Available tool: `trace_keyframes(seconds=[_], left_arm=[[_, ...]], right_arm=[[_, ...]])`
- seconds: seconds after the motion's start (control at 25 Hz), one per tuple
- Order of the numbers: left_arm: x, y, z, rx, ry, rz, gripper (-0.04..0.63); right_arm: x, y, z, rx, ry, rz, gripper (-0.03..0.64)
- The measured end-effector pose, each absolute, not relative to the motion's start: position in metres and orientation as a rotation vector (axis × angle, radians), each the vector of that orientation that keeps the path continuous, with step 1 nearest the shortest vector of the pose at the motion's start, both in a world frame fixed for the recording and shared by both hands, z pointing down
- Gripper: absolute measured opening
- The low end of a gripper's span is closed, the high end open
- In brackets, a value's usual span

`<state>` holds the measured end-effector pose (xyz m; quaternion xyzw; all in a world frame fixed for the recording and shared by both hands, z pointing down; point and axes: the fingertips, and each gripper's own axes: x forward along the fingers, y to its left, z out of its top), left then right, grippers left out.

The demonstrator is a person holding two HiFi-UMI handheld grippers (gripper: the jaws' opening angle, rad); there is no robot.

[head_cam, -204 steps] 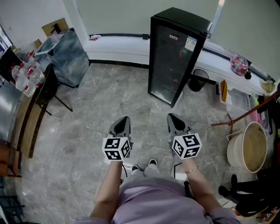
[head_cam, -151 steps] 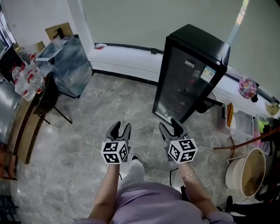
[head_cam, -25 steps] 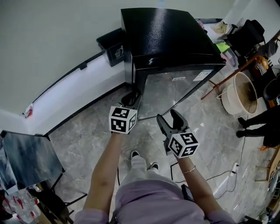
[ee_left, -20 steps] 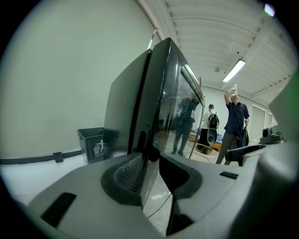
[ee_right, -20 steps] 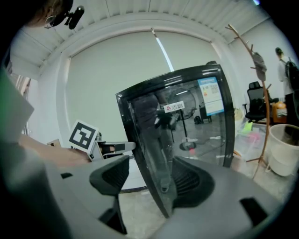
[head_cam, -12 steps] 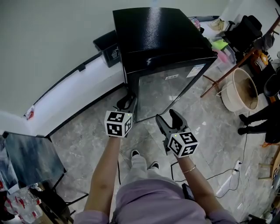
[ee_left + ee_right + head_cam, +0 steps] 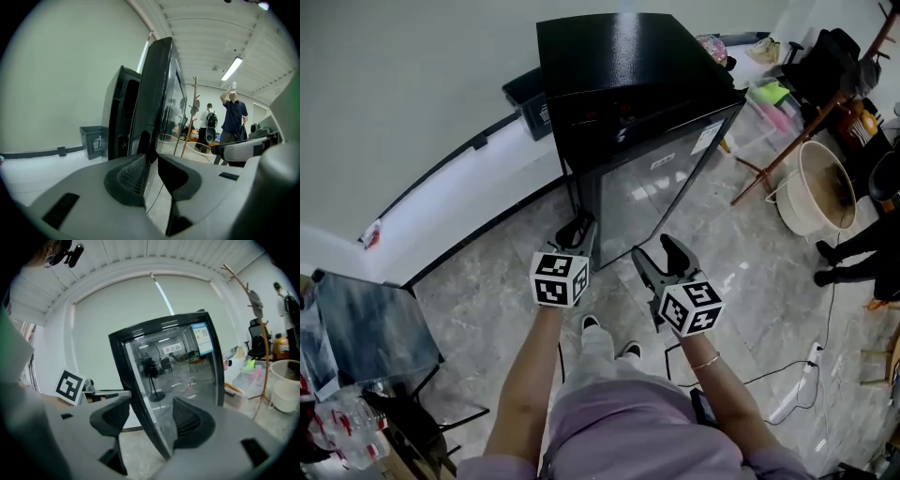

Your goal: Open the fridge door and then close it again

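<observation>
A black fridge (image 7: 628, 66) stands against the wall, and its glass door (image 7: 656, 183) is swung partly open, so a dark gap shows under the top. My left gripper (image 7: 578, 228) is at the door's free left edge. In the left gripper view that door edge (image 7: 161, 93) runs up from between the pads of the left gripper (image 7: 151, 161); the jaws are closing and the pads lie against it. My right gripper (image 7: 658, 255) hovers in front of the door's lower glass. In the right gripper view the right gripper (image 7: 151, 413) has wide-apart jaws, and the door (image 7: 173, 366) lies beyond them.
A grey bin (image 7: 525, 94) sits left of the fridge by the wall. A white basin (image 7: 820, 187) and a wooden stand (image 7: 769, 159) are to the right. A cable (image 7: 787, 375) lies on the tiled floor. A person (image 7: 233, 124) stands in the room beyond the door.
The fridge door has swung from shut to partly open. My left gripper has come back toward me along with the door's edge. The right gripper has shifted slightly.
</observation>
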<state>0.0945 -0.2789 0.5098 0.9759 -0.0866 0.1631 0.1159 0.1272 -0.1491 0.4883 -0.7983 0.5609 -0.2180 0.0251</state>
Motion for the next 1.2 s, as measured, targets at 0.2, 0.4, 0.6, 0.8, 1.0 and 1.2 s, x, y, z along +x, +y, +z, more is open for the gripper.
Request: trace_keyframes(seconds=[0.2,0.4,0.6,0.8,1.0,1.2], left_arm=[[0.085,-0.247,0.509,2.859,-0.280,0.477,0.075],[0.080,-0.219,0.508,2.848,-0.300,0.462,0.073],[0.073,-0.192,0.507,2.849,-0.298,0.452,0.074],[0.071,-0.165,0.507,2.860,-0.280,0.443,0.073],[0.072,-0.138,0.507,2.876,-0.254,0.447,0.073],[0.073,-0.112,0.506,2.905,-0.230,0.443,0.071]], right_arm=[[0.123,-0.117,0.484,-2.470,1.731,-0.660,0.282],[0.120,-0.096,0.474,-2.465,1.750,-0.625,0.282],[0.112,-0.080,0.466,-2.454,1.763,-0.595,0.282],[0.106,-0.065,0.464,-2.450,1.767,-0.580,0.282],[0.106,-0.051,0.458,-2.454,1.768,-0.553,0.282],[0.104,-0.048,0.437,-2.462,1.838,-0.467,0.284]])
